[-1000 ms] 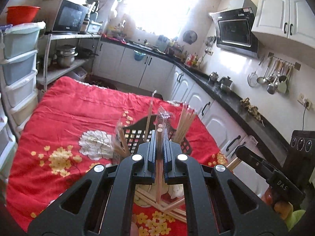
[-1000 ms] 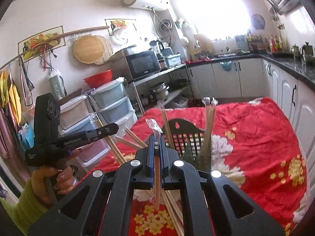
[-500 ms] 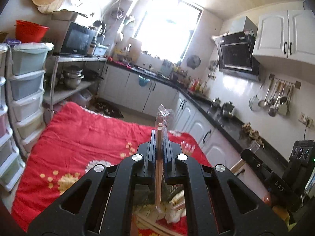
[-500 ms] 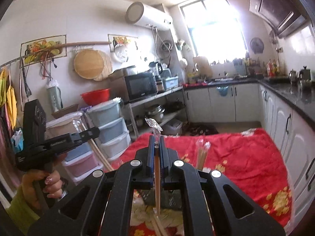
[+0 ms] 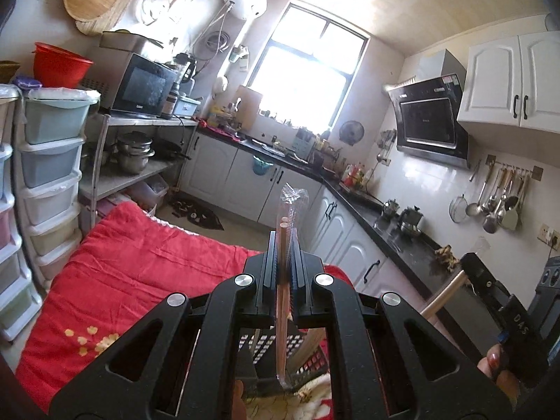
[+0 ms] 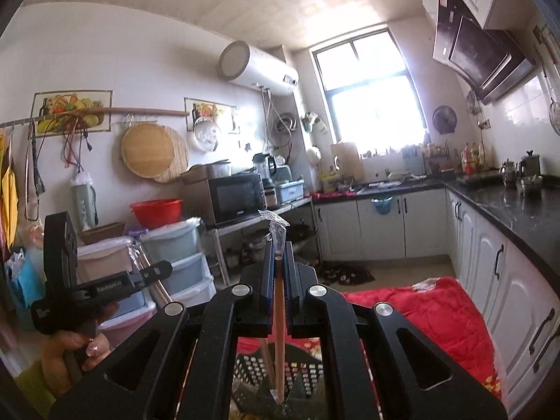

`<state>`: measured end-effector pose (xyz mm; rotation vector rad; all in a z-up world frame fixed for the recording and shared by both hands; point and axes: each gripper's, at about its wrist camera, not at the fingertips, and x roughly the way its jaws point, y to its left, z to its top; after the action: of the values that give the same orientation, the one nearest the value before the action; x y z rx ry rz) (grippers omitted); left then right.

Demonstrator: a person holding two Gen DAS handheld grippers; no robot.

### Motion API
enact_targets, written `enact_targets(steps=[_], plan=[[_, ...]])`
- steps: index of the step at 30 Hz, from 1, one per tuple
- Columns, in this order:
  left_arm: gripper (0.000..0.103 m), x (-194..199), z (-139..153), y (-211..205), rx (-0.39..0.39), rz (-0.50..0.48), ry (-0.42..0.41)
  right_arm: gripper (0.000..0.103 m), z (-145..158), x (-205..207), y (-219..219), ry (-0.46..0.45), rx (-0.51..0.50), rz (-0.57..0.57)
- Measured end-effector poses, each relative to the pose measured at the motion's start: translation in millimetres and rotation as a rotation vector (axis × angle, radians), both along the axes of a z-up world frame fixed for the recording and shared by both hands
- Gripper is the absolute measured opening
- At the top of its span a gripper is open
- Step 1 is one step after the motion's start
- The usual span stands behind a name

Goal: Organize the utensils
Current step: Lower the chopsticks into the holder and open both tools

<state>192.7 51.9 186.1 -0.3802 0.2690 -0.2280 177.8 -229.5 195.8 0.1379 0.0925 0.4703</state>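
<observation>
My left gripper is shut on a pair of wooden chopsticks in a clear plastic sleeve, held upright over a black perforated basket. My right gripper is shut on another sleeved pair of chopsticks, whose tips hang above the same basket. Each gripper shows in the other's view: the right one at the right edge with its chopsticks, the left one at the left in a hand. Both are raised above the red flowered cloth.
The cloth-covered table fills the floor between white cabinets with a black counter and a rack with a microwave. Stacked plastic drawers stand at the left. More chopsticks lean in the basket.
Both grippers have risen with their chopsticks and tilted up. The basket and the cloth have dropped to the bottom of both views, and the loose chopsticks on the cloth are out of sight.
</observation>
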Motion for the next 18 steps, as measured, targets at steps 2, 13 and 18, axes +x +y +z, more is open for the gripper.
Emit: enact_targets(steps=[2,13,18], plan=[[0.003,-0.2,-2.7,-6.0,0.003,0.018,-0.018,0.005,0.4,1.5,-1.8,-0.011,0.005,-0.005],[0.003,19.2,-22.1,-27.0,0.021,0.056,-0.019,0.005,-6.2,18.4,-0.9,-0.015,0.013,-0.033],[0.003,25.0,-31.0,-37.5,0.067,0.076,-0.027,0.005,-12.2,25.7,3.1,-0.013,0.014,-0.044]])
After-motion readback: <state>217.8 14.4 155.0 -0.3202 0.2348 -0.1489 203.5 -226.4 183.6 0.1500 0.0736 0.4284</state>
